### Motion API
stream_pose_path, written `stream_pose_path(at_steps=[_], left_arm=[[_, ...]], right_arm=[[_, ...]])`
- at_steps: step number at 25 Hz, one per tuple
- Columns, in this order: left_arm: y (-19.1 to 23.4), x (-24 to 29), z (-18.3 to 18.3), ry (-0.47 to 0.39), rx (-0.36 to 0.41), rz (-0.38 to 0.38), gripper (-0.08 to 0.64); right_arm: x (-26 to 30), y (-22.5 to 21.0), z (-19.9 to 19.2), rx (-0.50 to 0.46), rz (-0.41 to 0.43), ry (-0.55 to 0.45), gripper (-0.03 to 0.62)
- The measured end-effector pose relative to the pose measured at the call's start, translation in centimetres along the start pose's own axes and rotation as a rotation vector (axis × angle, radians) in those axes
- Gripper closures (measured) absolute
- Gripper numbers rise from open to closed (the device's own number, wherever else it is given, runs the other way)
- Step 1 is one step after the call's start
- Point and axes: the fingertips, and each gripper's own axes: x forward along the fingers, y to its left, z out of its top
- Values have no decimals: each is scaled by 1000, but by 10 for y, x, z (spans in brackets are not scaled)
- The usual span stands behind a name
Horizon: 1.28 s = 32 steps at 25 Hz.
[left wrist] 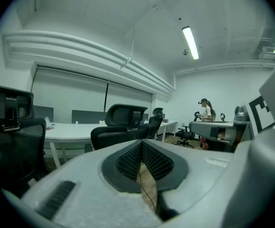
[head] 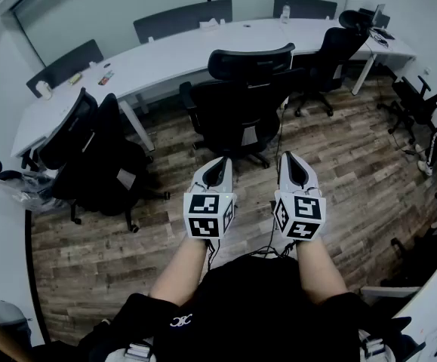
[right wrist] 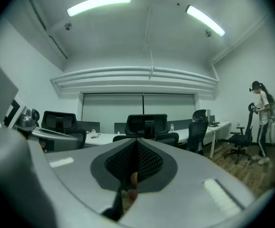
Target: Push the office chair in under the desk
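A black office chair [head: 242, 104] stands pulled out from the long white curved desk [head: 173, 55], its back toward me. It also shows ahead in the left gripper view as the office chair [left wrist: 120, 127] and in the right gripper view as the office chair [right wrist: 146, 127]. My left gripper [head: 220, 164] and right gripper [head: 292, 161] are held side by side, a short way behind the chair and apart from it. Both are shut with nothing between the jaws.
More black chairs stand around: one at the left [head: 90, 157], one at the desk's right end [head: 339, 47], others at the far right [head: 422, 100]. The floor is wood plank [head: 354, 179]. A person [right wrist: 260, 122] stands at the room's right side. Small items lie on the desk.
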Motion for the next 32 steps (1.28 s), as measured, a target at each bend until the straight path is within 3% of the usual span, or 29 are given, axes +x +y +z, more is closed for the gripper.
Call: stream_pose_path(at_steps=[8, 19, 32], left_arm=[[-9, -2, -3, 1, 26, -22, 552], [3, -10, -12, 20, 12, -9, 552], [34, 38, -16, 48, 49, 29, 552]], right_arm=[[-6, 3, 1, 21, 13, -25, 584], [-7, 13, -11, 8, 17, 13, 584], [52, -10, -23, -1, 45, 35, 583]])
